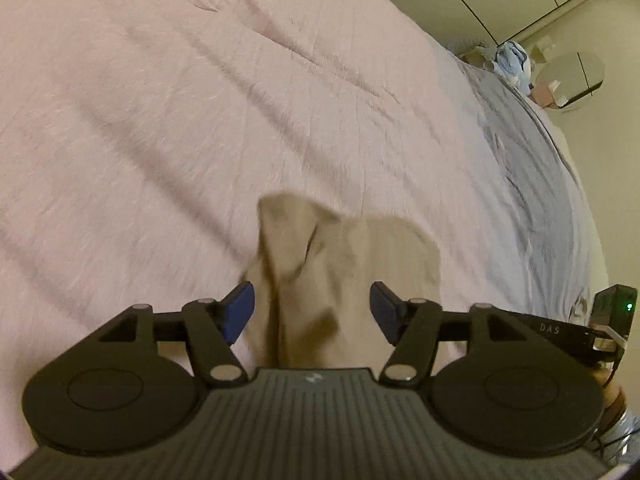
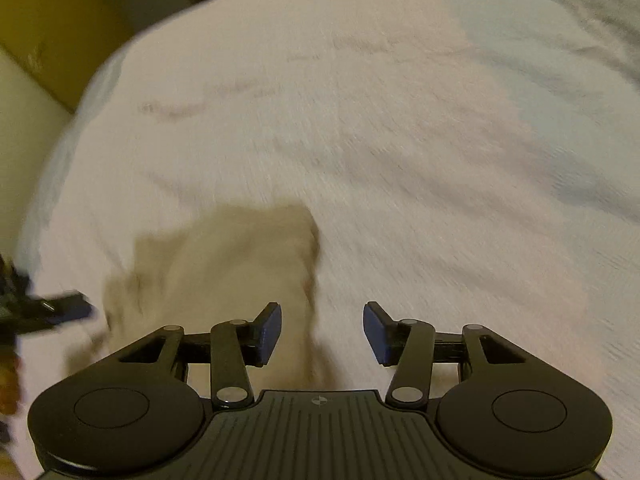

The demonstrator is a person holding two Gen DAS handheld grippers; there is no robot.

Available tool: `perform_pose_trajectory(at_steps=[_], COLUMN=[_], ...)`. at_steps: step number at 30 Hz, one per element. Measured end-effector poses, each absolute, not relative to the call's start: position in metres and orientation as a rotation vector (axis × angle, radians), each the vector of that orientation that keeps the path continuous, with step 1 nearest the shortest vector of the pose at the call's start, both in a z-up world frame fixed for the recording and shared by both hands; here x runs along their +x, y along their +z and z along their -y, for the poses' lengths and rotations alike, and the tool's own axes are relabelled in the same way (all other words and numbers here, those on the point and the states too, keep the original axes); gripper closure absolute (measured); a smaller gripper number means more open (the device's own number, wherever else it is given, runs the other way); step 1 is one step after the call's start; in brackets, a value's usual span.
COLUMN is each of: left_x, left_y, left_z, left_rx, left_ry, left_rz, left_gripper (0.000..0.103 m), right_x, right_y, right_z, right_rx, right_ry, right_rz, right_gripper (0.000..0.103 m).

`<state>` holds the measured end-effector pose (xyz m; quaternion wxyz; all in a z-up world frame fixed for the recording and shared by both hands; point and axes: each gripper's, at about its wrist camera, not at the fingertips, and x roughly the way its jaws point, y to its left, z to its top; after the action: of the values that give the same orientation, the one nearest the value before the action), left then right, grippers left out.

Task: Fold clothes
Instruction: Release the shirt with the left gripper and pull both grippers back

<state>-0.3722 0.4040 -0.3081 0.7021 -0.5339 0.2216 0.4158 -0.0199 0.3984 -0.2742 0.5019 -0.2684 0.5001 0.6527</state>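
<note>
**Both grippers released over beige cloth**

Left black two-finger gripper with blue pads (image 1: 312,312): spread wide, grasping nothing, low centre of frame above the crumpled beige fabric garment (image 1: 344,276) on the pale pink bedspread (image 1: 160,120). Right black gripper with blue pads (image 2: 322,332): likewise spread, empty, with the garment (image 2: 224,264) lower left of centre, partly under its left finger. Blurred, possibly mid-motion. Grey-blue sheet (image 1: 532,184) along right edge.

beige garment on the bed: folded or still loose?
Loose, not folded. The beige garment lies bunched on the pink bedspread, ridges and uneven edges showing. Left claw and right claw are open, gripping nothing.
</note>
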Motion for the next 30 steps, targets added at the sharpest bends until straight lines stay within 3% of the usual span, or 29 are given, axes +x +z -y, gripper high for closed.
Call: perform_pose_trajectory(at_steps=[2,5,6,7,9,14,17,19,23,25,30], left_x=[-0.363,-0.355,-0.356,-0.357,-0.358,-0.365,-0.362,-0.364,-0.370,-0.361,-0.311], left_y=[-0.315,-0.323,-0.319,-0.315,-0.307,-0.349,-0.345,-0.331,-0.291,-0.282,-0.318], left_z=[-0.414,-0.417,-0.413,-0.408,-0.399,-0.398,-0.397,-0.395,-0.389,-0.389,-0.403], left_rx=[-1.182,-1.144,-1.091,-1.039,-0.937,-0.944,-0.918,-0.918,-0.856,-0.872,-0.780], left_ry=[0.908,0.872,0.881,0.890,0.908,0.996,1.026,1.063,1.101,0.983,0.807], left_rz=[-0.516,-0.524,-0.510,-0.496,-0.470,-0.580,-0.583,-0.552,-0.481,-0.493,-0.723], left_gripper=[0.067,0.101,0.102,0.102,0.102,0.100,0.093,0.089,0.091,0.100,0.101], right_x=[-0.018,-0.018,-0.019,-0.020,-0.024,-0.032,-0.036,-0.039,-0.046,-0.054,-0.088], right_y=[-0.286,-0.304,-0.307,-0.309,-0.305,-0.293,-0.286,-0.282,-0.272,-0.271,-0.290], right_z=[-0.422,-0.449,-0.448,-0.446,-0.443,-0.434,-0.428,-0.425,-0.418,-0.415,-0.425], right_rx=[-0.578,-0.489,-0.474,-0.459,-0.480,-0.537,-0.569,-0.591,-0.633,-0.670,-0.827], right_ry=[1.591,1.609,1.634,1.660,1.667,1.676,1.680,1.682,1.683,1.712,1.842], right_rz=[-1.252,-1.290,-1.276,-1.262,-1.215,-1.095,-1.023,-0.975,-0.878,-0.846,-0.808], right_gripper=[0.054,0.054,0.061,0.095,0.100,0.100,0.097,0.077,0.073,0.073,0.073])
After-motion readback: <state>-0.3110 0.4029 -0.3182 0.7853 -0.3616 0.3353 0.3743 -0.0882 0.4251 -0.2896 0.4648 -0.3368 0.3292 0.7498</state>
